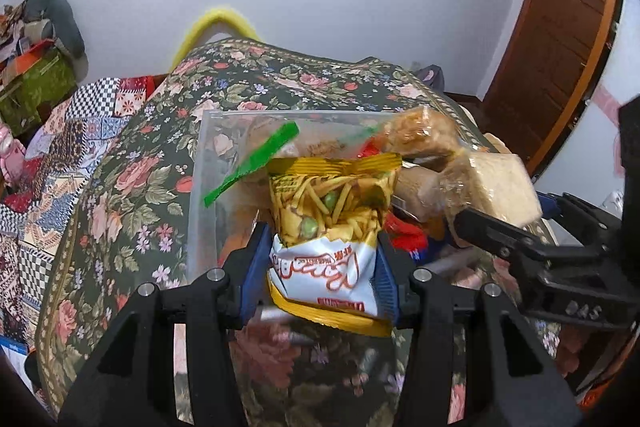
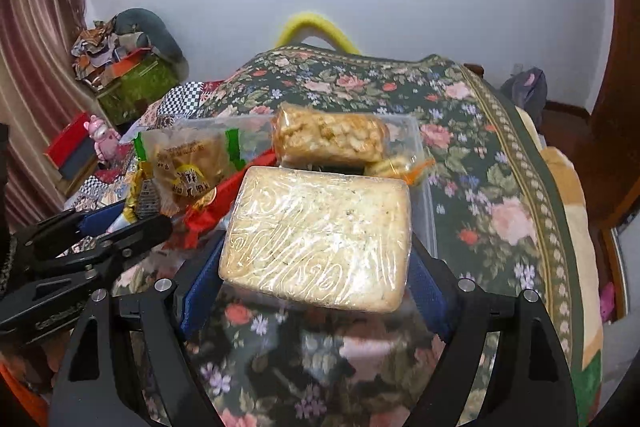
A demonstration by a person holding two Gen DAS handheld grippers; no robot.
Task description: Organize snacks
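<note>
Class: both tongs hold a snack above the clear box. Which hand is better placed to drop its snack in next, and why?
Probably the left. The left tongs hold the chip bag over the clear box; the right tongs hold the wrapped cake nearer its edge.

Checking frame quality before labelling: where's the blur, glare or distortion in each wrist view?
Left wrist: fisheye bends the door frame; the wrapped block is smeared, the snack packet sharp. Right wrist: glare on the block's wrap; floral cloth under it blurred; black corner vignetting.
</note>
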